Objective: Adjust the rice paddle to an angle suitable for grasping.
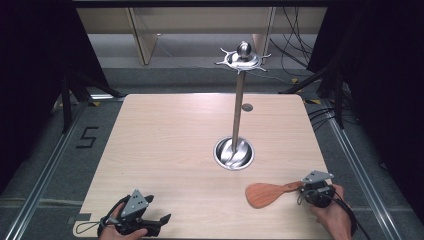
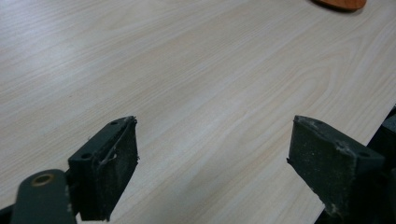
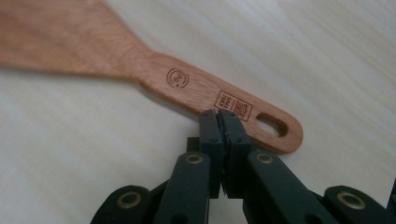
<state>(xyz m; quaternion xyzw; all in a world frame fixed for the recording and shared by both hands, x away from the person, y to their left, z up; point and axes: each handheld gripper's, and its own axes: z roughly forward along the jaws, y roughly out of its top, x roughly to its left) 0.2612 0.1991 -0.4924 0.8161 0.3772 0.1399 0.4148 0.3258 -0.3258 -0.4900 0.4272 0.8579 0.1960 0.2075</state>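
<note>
A wooden spatula (image 1: 265,195) lies flat on the light wood table (image 1: 175,145) at the front right, its handle pointing right. My right gripper (image 1: 309,190) sits at the handle end. In the right gripper view the spatula (image 3: 140,65) shows a stamped handle with a hanging hole, and my right gripper (image 3: 219,116) has its jaws pressed together with nothing between them, tips at the handle's near edge. My left gripper (image 1: 161,225) rests at the front left, open; in its own view the left gripper (image 2: 215,154) spans bare table, with the spatula's edge (image 2: 341,3) far off.
A metal stand (image 1: 239,100) rises from a round steel base (image 1: 233,153) right of the table's centre, topped by a ball and a ring of hooks (image 1: 243,57). A small round disc (image 1: 247,107) lies behind it. Dark curtains and cables surround the table.
</note>
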